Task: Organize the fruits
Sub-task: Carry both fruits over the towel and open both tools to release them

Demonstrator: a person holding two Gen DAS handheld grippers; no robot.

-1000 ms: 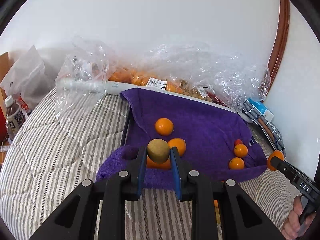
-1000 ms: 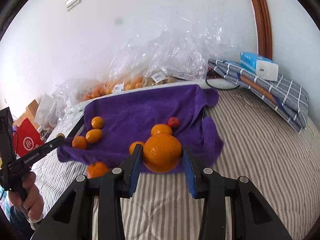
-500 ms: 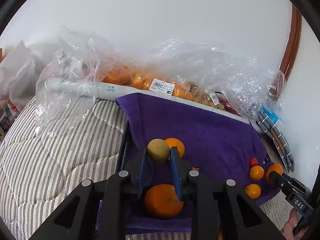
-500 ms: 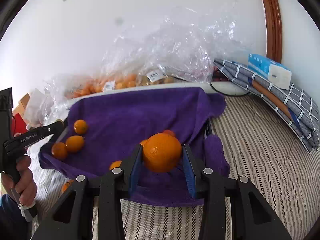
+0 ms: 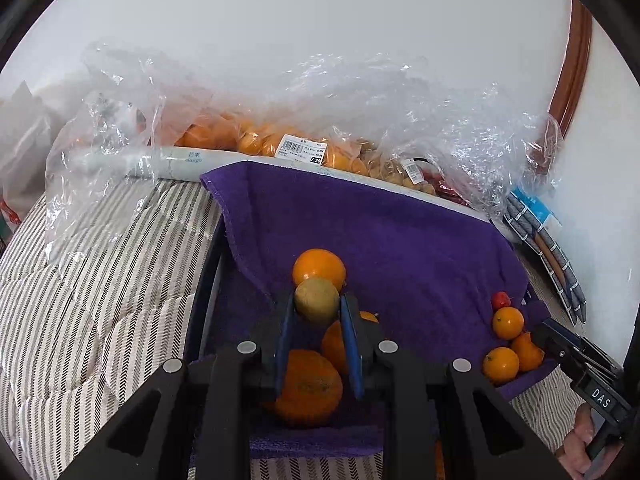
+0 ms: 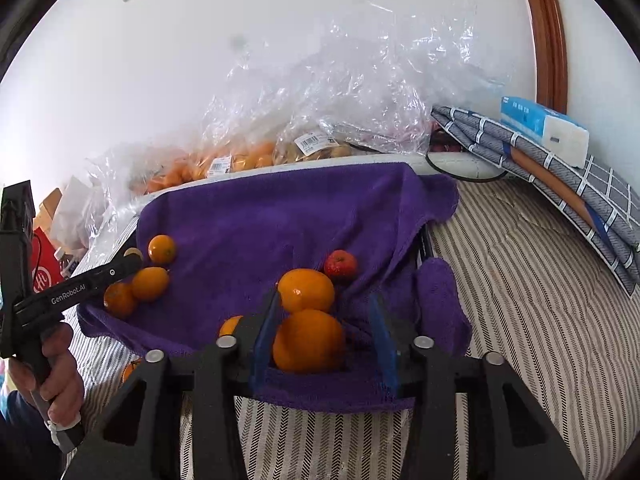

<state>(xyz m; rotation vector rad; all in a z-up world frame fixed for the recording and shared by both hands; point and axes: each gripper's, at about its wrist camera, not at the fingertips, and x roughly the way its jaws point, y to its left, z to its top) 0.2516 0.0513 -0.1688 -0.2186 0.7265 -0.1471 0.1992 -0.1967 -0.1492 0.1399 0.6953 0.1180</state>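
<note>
The left hand-held gripper (image 5: 317, 312) is clamped on a kiwi (image 5: 317, 299), holding it above the purple towel (image 5: 380, 232) that lines the tray on the bed (image 5: 100, 280). Right behind the kiwi sits an orange (image 5: 319, 268), and below the blue fingers (image 5: 351, 344) two more oranges lie on the towel, the nearest one (image 5: 308, 388) big in the lens.

Over on the right, the right hand-held gripper (image 6: 324, 340) stands with its jaws apart, and a large orange (image 6: 309, 340) rests on the towel (image 6: 280, 216) between them, close to the left finger and clear of the right one. Touching it at the back is another orange (image 6: 306, 290), with a small red fruit (image 6: 340, 266) just beside that.

At the towel's left end, in the right wrist view, three oranges (image 6: 150, 282) cluster near the tip of the left gripper. Along the wall, clear plastic bags (image 6: 320, 120) hold more fruit, and a tissue pack (image 6: 544, 130) lies on a folded checked cloth (image 6: 560, 176).
</note>
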